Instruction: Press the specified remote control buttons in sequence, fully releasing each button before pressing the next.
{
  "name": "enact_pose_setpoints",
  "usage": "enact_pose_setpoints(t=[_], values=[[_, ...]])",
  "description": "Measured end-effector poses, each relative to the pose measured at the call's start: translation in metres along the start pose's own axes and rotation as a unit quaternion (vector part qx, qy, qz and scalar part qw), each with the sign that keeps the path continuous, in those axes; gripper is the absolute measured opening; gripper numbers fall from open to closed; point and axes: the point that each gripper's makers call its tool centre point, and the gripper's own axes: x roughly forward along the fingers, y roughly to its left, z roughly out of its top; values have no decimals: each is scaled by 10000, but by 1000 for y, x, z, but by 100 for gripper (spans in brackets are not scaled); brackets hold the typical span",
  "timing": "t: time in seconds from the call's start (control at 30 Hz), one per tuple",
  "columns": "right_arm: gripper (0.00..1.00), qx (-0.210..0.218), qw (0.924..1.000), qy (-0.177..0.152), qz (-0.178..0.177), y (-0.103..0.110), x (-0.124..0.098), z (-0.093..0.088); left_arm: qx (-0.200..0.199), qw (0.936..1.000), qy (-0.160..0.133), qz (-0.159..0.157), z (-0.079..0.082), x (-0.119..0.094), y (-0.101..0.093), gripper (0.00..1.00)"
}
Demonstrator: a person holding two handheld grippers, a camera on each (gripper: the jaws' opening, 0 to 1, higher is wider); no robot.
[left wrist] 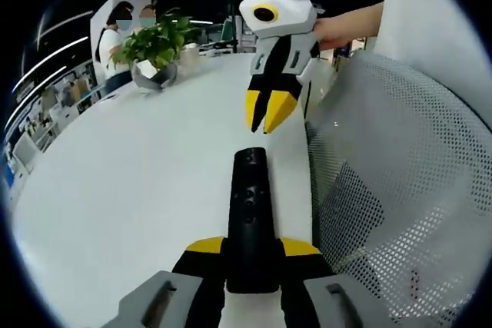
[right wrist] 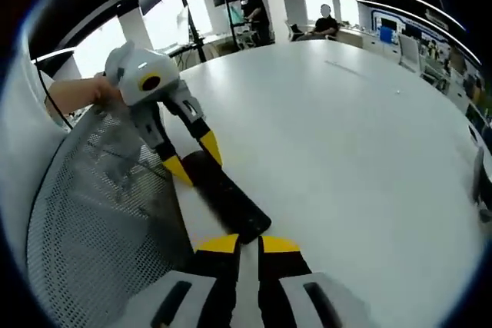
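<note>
We see the left hand-held gripper (left wrist: 250, 263) pinching the near end of the black remote control (left wrist: 249, 213), which lies on the white worktop (left wrist: 131, 190) beside a mesh chair back (left wrist: 392, 159). Our right hand-held gripper (left wrist: 267, 117) hovers above the remote's far end — jaws pressed together (tips nearly touching).

Opposed close views, shared remote (left wrist: 250, 213)

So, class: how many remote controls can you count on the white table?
1. The black remote control lies near the table edge, clamped by the left hand-held gripper, beside the mesh chair. None other visible.
</note>
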Motion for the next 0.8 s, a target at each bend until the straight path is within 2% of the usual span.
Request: enact_pose_setpoints(t=[0.1, 0.2, 0.23, 0.27, 0.43, 0.57, 0.67, 0.8], values=[[4, -210, 9997, 111, 114, 1, 4, 2, 34, 9999, 29, -111, -1, 0, 5, 33], [3, -433, 9987, 204, 171, 1, 6, 4, 185, 9993, 88, -310, -2, -2, 4, 28], [2, -520, 9982, 255, 182, 1, 7, 4, 352, 9980, 157, -493, -3, -3, -1, 25], [2, -576, 9977, 299, 192, 0, 8, 3, 334, 9983, 167, -448, -2, -4, 2, 25], [0, -889, 9942, 542, 254, 1, 11, -2, 600, 9952, 347, -692, -2, -5, 2, 24], [0, -1242, 9889, 775, 253, 5, 12, -8, 646, 9943, 464, -711, 0, -3, 2, 24], [0, -1659, 9817, 912, 182, 7, 14, -12, 580, 9950, 470, -667, 0, -3, 3, 24], [0, -1655, 9817, 908, 259, 14, 17, -13, 549, 9953, 503, -623, 1, -1, 4, 24]])
